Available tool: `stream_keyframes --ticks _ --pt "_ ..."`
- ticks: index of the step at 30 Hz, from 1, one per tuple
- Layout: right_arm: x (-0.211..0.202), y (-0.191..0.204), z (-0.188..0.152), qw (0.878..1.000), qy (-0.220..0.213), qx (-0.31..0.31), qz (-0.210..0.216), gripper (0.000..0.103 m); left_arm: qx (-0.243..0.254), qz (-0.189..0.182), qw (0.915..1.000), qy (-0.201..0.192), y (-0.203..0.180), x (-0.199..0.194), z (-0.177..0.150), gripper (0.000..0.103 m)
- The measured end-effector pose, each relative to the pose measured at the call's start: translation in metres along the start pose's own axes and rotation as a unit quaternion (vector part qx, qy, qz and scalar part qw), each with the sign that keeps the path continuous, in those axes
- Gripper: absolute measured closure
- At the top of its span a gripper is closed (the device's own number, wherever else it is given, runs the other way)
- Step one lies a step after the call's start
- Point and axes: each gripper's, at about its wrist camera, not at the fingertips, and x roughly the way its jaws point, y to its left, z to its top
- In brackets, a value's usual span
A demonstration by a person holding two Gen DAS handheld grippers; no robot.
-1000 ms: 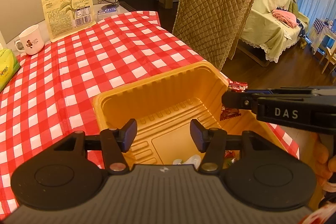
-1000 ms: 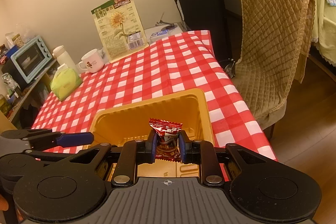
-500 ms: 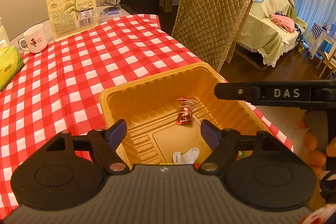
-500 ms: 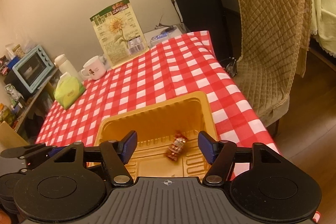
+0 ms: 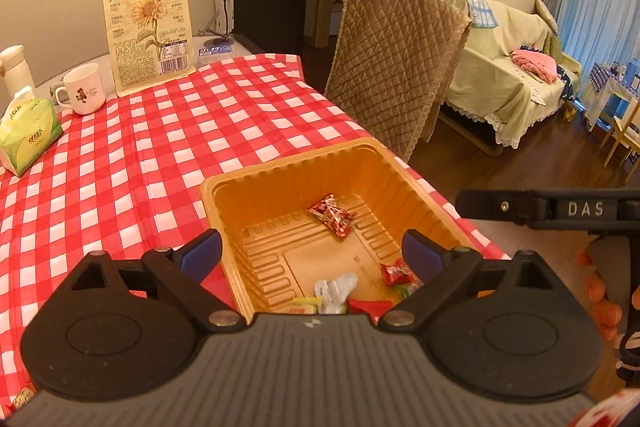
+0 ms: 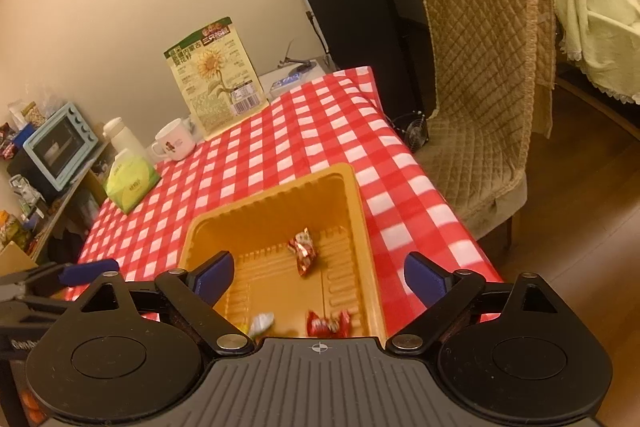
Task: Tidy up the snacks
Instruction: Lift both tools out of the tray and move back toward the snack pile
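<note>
Both the left hand-held gripper (image 5: pixel 311 251) and the right hand-held gripper (image 6: pixel 319 274) were opening with nothing between their jaws above the yellow tray (image 5: pixel 280 174), where the red candy (image 5: pixel 331 215) lay, so next another snack had to be found.

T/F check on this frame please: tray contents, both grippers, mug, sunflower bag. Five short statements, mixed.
1. A red foil-wrapped candy lies inside the orange plastic tray. True.
2. The right gripper grips a candy. False: its jaws are opening, nothing between them.
3. The left gripper is empty. True: jaws opening, nothing held.
4. The white ceramic mug sits inside the tray. False: it stands on the red-and-white checked tablecloth, far from it.
5. The sunflower-print seed bag lies flat. False: it stands upright.
</note>
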Motion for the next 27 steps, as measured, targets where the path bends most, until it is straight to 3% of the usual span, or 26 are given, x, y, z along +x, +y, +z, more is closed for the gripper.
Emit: stream_keyframes --ticks 14,27 --pt "-0.060 0.021 -0.040 0.999 -0.002 -0.043 0.000 0.010 -0.030 0.008 0.9993 -0.019 -0.009 -0.068 -0.035 0.001" --pt "-0.069 0.050 -0.093 0.993 0.062 -0.095 0.030 0.010 -0.076 0.065 0.9948 0.018 0.004 -0.118 -0.094 0.001"
